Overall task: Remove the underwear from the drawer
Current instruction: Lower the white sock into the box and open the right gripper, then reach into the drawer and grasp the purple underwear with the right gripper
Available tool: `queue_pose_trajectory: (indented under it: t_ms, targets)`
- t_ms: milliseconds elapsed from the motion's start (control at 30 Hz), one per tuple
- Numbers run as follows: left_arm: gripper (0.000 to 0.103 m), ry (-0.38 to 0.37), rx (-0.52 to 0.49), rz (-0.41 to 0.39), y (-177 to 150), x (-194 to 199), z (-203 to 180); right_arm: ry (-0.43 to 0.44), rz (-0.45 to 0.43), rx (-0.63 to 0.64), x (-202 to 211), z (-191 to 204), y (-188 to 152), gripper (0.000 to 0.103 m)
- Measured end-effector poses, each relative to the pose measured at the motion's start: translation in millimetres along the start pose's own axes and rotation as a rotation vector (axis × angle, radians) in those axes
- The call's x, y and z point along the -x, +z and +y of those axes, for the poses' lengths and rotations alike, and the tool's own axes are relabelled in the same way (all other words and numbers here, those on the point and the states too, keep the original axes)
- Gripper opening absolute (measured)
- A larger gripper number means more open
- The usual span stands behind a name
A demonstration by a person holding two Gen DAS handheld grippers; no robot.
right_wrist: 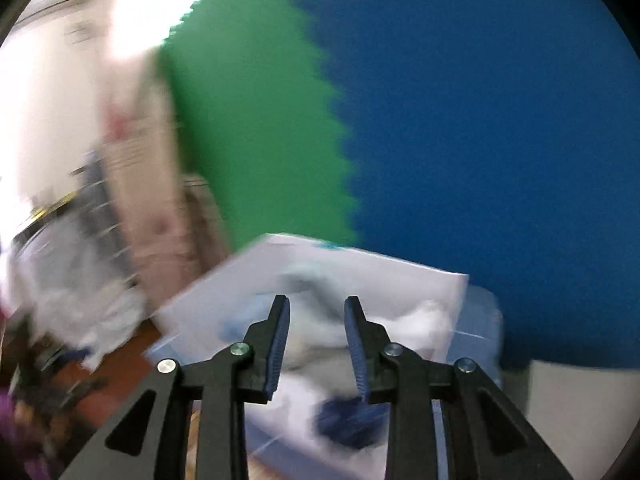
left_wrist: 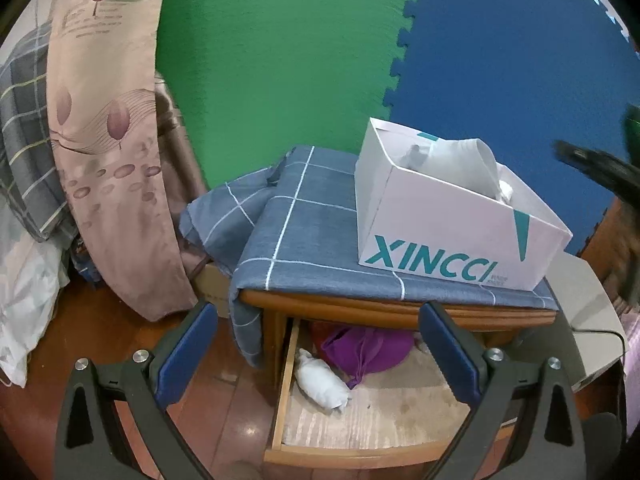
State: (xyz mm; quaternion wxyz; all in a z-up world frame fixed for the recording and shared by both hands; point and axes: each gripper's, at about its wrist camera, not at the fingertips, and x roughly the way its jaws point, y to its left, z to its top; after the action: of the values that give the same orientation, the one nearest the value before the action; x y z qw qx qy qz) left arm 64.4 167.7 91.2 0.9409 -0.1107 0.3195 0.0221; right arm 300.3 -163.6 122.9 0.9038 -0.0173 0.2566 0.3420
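Note:
In the left wrist view the wooden drawer of a bedside cabinet stands pulled out. Inside lie a purple garment and a white rolled bundle. My left gripper hovers open above the drawer's front, jaws wide, nothing between them. The right wrist view is blurred: my right gripper hangs over a white box, its pads apart with nothing pressed between them. A dark blue bundle and white fabric lie in the box below it.
The white XINCCI box sits on a blue checked cloth covering the cabinet top. A floral pillow and bedding lean at the left. Green and blue foam mats line the wall. A dark blurred shape enters at the right edge.

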Motion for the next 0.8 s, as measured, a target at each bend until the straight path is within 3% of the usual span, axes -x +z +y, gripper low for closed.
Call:
queue_pose_trajectory:
  t_ms: [67,200,267,333,433,533,667,733,800]
  targets:
    - [0.1,0.016,0.008,-0.013,0,3,3,0.102,0.047,0.103,12,48,-28,0.028]
    - [0.1,0.017,0.041,-0.014,0,7,10,0.146,0.262,0.262,-20,121,-97,0.028]
    - [0.1,0.014,0.061,-0.011,-1,10,14,0.092,0.368,0.365,-50,149,-139,0.028]
    - [0.1,0.01,0.066,-0.008,-2,12,16,0.063,0.401,0.45,-65,165,-163,0.028]
    - [0.1,0.013,0.062,-0.021,-3,16,20,-0.049,0.47,0.733,-101,194,-206,0.028]
    - [0.1,0.009,0.07,-0.018,-3,16,25,-0.102,0.558,1.011,-139,212,-250,0.026]
    - [0.1,-0.012,0.12,0.012,-3,11,38,-0.141,0.629,1.228,-182,217,-275,0.027]
    - [0.1,-0.033,0.156,0.022,-2,8,45,-0.179,0.622,1.34,-198,220,-281,0.029]
    - [0.1,-0.048,0.185,0.03,-3,6,51,-0.165,0.636,1.402,-210,224,-284,0.038]
